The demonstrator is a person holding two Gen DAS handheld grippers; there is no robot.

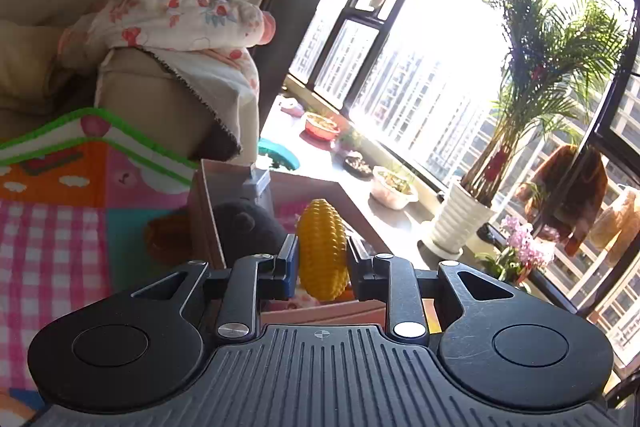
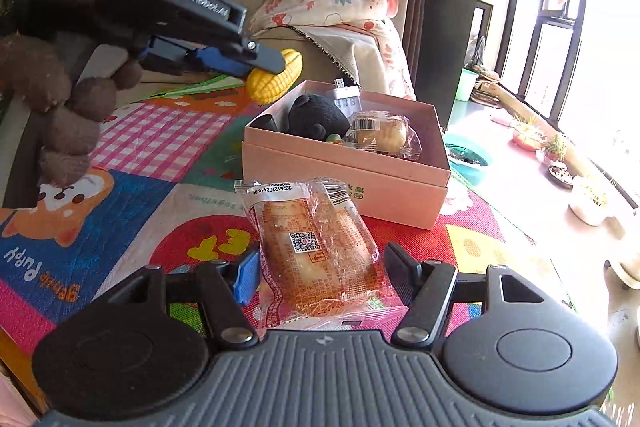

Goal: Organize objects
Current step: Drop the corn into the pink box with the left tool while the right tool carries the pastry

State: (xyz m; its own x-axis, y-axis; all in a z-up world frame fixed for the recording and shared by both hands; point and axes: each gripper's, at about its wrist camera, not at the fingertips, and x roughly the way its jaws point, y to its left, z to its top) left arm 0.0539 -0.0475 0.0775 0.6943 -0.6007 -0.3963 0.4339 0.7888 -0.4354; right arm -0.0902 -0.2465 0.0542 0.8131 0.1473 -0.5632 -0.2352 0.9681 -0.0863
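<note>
So the toy corn [image 1: 322,249] was pinched between the pads of the left tool [image 1: 322,259], nearly closed on it, hanging in the air just over the near-left corner of the pink box [image 2: 348,163]. From the right wrist view the cob [image 2: 276,77] stuck out past the fingertips, tilted, above the box rim and not inside yet.

The box already had a black plush [image 2: 316,119], a wrapped bun [image 2: 384,135] and some white gadget [image 2: 348,97] in it, so free room looked tight. My take: carry the corn further in over the open middle, lower it until it's basically resting on the stuff, then let go, otherwise it could roll off the rim onto the play mat [image 2: 168,139].

The right tool [image 2: 320,275] was partly open with the packaged bread [image 2: 316,251] lying between its fingers on the mat; I couldn't tell if the pads were actually pressing the wrapper. That bag looked crinkly and slippery, so I'd grab across the loaf, not the film edge.

Windowsill with plant pots [image 1: 460,223] sat beyond the box.
</note>
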